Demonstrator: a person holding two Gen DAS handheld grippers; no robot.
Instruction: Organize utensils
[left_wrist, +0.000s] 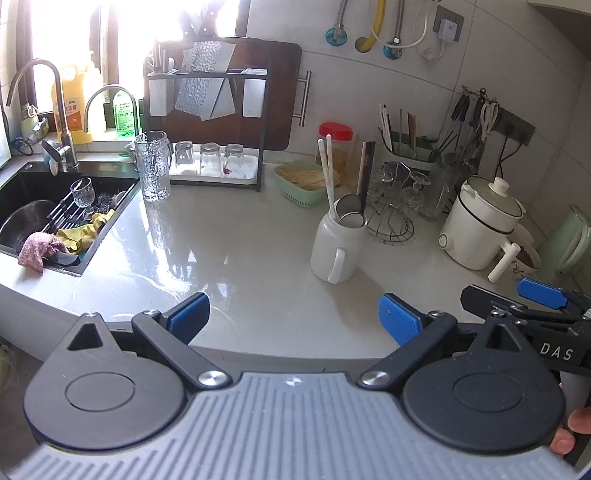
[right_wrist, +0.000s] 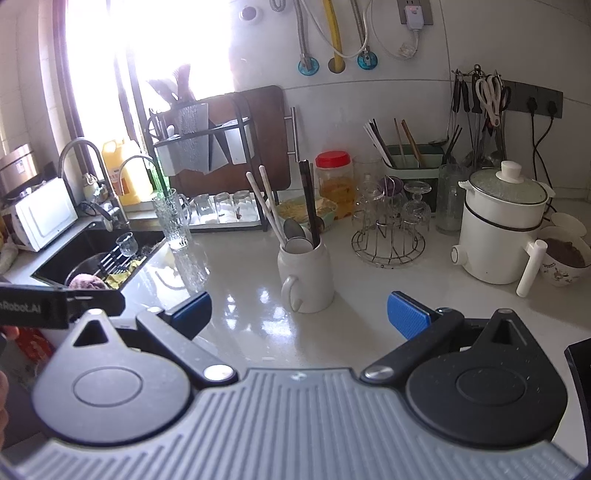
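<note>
Low over the near edge of the pale countertop (left_wrist: 229, 236), the left gripper (left_wrist: 293, 319) stands with its blue pads spread wide and nothing between them, and the right gripper (right_wrist: 299, 314) is likewise wide apart and empty; each also shows at the margin of the other's view, so the two hang side by side. Ahead of both stands the white mug (right_wrist: 306, 275), upright on the counter with its handle turned toward the cameras, and the utensils rise out of it: a pair of white chopsticks (right_wrist: 267, 201) leaning up and to the left, a dark flat-handled piece (right_wrist: 308, 199) standing nearly vertical, and two spoon bowls (right_wrist: 295, 232) at the rim (their handles are sunk inside, so how they lie cannot be told). In the right wrist view the mug sits just ahead and almost centred between the fingers; in the left wrist view it lies ahead and off to the right, so the right gripper looks the nearer and better lined up. Since the long axes run upward out of the mug, a grasp would probably need the fingers to close across a shaft from the side, above the rim. Farther back against the wall stands a green chopstick holder (right_wrist: 413, 162), a likely home for them.
</note>
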